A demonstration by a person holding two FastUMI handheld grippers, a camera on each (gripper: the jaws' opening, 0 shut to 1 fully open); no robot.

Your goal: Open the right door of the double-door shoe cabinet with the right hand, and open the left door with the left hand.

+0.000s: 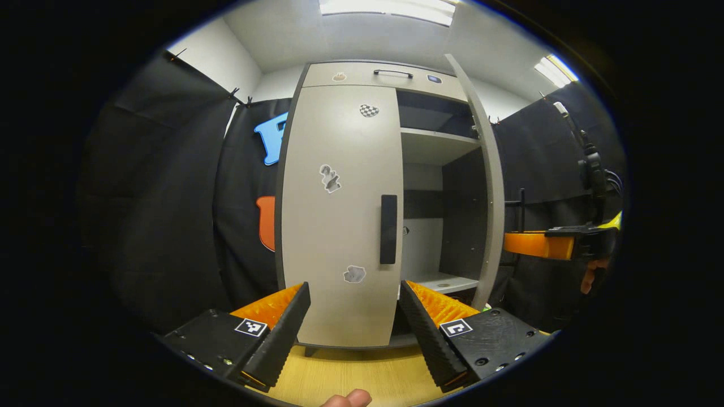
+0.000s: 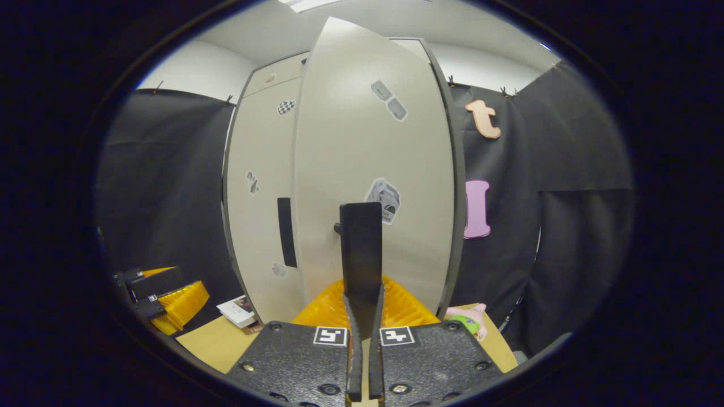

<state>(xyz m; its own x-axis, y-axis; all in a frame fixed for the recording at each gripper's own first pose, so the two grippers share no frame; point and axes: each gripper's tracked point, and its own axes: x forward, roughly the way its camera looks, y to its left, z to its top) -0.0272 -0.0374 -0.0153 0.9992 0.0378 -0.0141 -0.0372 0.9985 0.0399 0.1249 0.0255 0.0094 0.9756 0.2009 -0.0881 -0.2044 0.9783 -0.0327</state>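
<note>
One door handle [image 2: 361, 249] between closed right hand-held gripper [image 2: 362, 316] fingers.

in the left gripper view the shoe cabinet [image 1: 350, 76] stands on the table [image 1: 350, 376] at 12 o'clock. its left door [image 1: 339, 215] lies shut; the right door [image 1: 486, 186] stands swung out at 2 o'clock, shelves [image 1: 435, 138] between them.
</note>
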